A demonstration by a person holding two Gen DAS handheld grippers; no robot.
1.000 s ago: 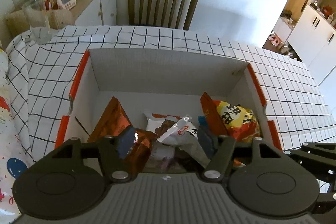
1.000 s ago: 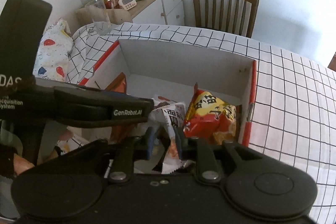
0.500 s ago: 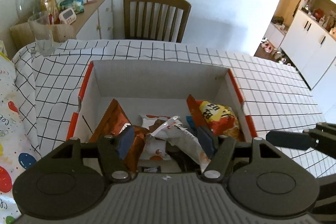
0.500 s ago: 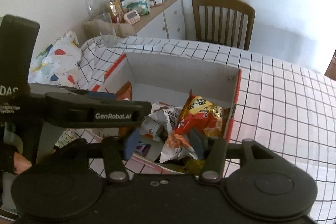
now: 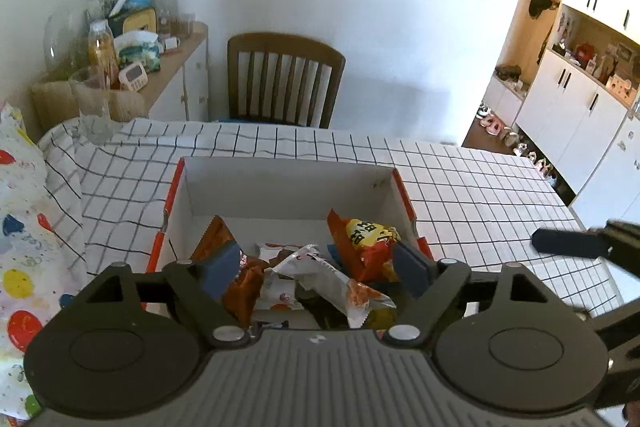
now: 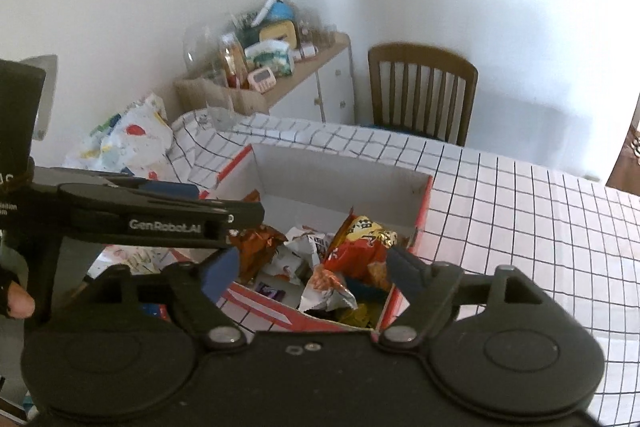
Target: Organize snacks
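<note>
**A:** Above the table, left wrist view: the left tongs (image 5: 316, 269) hang spread wide and empty over the near end of the white cardboard box with orange-red edges (image 5: 288, 183), which sits on the black-grid white tablecloth (image 5: 460, 187). What lies between the fingers?

**B:** A white crinkled foil wrapper (image 5: 332, 277), directly ahead of the gap, its long axis slanting from far left to near right. An orange-brown foil bag (image 5: 236, 267) leans by the left finger; a red-and-yellow chip bag (image 5: 364, 241) stands by the right one. All the snacks crowd the box's near half, while the far half looks bare. Only a dark piece of the other tool shows at the right edge.

**A:** And from the right wrist view?

**B:** The right tongs (image 6: 310, 269) are likewise released, holding nothing, and sit just outside the box's near wall, above the same heap. The red-and-yellow chip bag (image 6: 360, 247) is straight ahead, near the right finger; the white crinkled foil wrapper (image 6: 308, 251) lies to its left. The left tool's arm crosses the frame on that side.

**A:** Which is closer?

**B:** Likely the left, already over the wrapper; a grip across its slanted length would probably need a slight twist.
</note>
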